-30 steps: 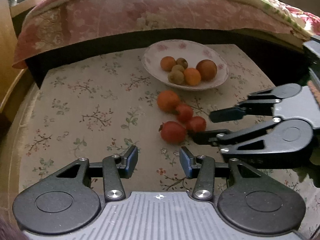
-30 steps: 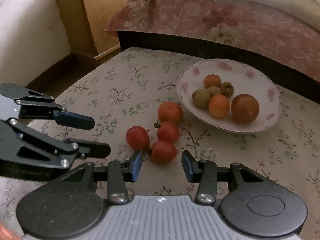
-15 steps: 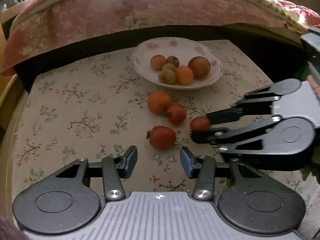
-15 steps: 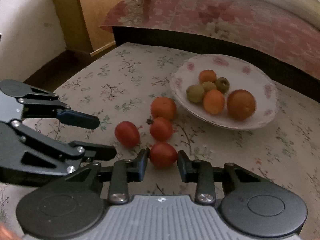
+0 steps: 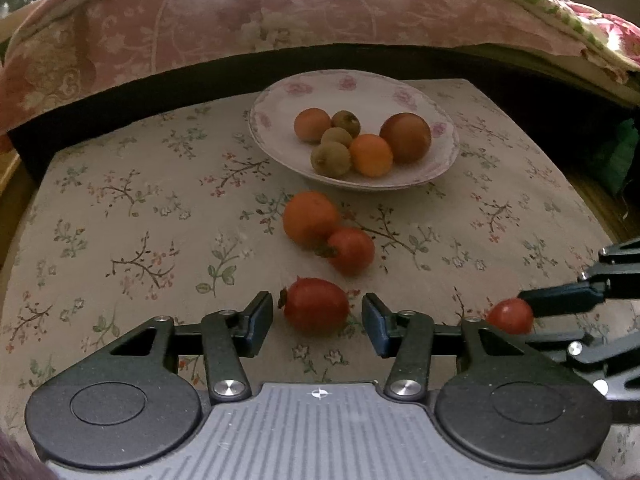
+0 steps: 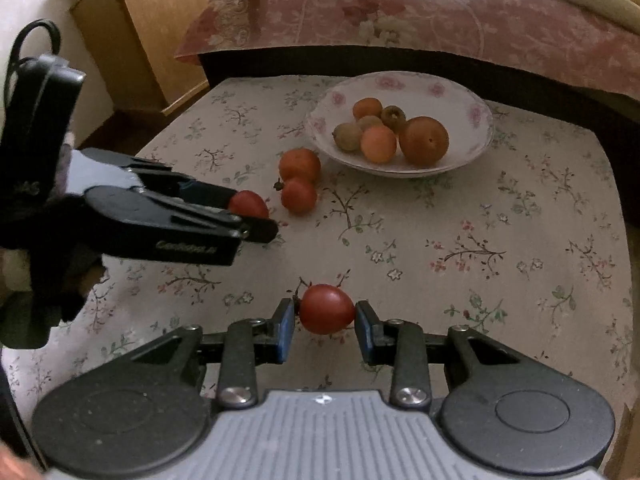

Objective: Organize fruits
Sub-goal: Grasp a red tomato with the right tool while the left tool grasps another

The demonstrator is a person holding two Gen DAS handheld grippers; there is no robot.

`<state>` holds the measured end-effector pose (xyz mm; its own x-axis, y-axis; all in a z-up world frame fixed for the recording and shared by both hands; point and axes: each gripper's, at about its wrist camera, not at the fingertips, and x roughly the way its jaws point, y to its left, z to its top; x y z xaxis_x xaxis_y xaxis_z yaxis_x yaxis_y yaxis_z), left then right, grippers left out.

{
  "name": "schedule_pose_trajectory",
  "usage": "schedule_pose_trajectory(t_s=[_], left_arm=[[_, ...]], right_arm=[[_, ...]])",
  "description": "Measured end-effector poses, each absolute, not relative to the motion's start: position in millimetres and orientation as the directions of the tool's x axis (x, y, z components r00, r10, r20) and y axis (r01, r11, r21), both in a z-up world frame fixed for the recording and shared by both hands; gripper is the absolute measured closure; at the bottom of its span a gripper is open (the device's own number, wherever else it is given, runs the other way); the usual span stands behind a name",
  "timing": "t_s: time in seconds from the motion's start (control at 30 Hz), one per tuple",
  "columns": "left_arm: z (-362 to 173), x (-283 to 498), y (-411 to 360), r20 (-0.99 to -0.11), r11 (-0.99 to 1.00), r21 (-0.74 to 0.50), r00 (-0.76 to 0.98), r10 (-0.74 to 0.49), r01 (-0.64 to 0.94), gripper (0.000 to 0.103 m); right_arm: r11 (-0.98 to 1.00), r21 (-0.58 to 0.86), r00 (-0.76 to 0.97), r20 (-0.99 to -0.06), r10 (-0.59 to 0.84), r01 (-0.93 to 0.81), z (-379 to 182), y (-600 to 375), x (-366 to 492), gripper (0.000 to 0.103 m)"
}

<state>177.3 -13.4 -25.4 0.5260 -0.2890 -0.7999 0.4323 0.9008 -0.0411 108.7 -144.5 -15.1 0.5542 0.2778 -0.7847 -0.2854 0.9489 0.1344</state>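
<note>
The right gripper (image 6: pixel 325 323) was closed on a red tomato (image 6: pixel 326 309), presumably for transfer to the floral bowl (image 6: pixel 478 110), while the left gripper (image 5: pixel 318 320) bracketed another tomato (image 5: pixel 317 306) on the tablecloth (image 5: pixel 120 208), jaws apart.

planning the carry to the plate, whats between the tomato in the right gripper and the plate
In the right wrist view, only bare flowered cloth lies between the held tomato and the plate; the loose fruit sits off to the left.

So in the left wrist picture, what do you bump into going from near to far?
Left hand-held gripper → red tomato between its fingers → second tomato → orange fruit → flowered plate → bed cover.
</note>
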Motion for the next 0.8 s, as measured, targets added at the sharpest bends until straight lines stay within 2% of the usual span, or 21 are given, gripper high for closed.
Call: schedule_pose_trajectory(t_s=[0.07,0.2,0.53,0.8], left_arm=[[-26.1,178.3,-15.2,-0.799,0.899,-0.039,0.527,-0.291,0.436,0.046],[-27.3,175.8,-18.6,-0.801,0.890,-0.024,0.523,-0.290,0.455,0.057],[-19.9,141.4,-20.1,-0.817,0.875,-0.041,0.488,-0.307,0.483,0.058],[-25.1,98.4,-37.4,-0.829,0.863,-0.001,0.482,-0.283,0.505,0.056]], right_arm=[[0.949,0.140,0.557,-0.781,0.282,-0.284,-15.9,-145.9,109.6,0.070],[0.948,0.141,0.558,-0.780,0.283,-0.284,-19.0,-148.1,111.0,0.070],[0.951,0.120,0.554,-0.789,0.266,-0.286,-23.6,-157.2,101.3,0.070],[0.945,0.091,0.564,-0.783,0.263,-0.314,-29.9,-162.0,75.0,0.070]])
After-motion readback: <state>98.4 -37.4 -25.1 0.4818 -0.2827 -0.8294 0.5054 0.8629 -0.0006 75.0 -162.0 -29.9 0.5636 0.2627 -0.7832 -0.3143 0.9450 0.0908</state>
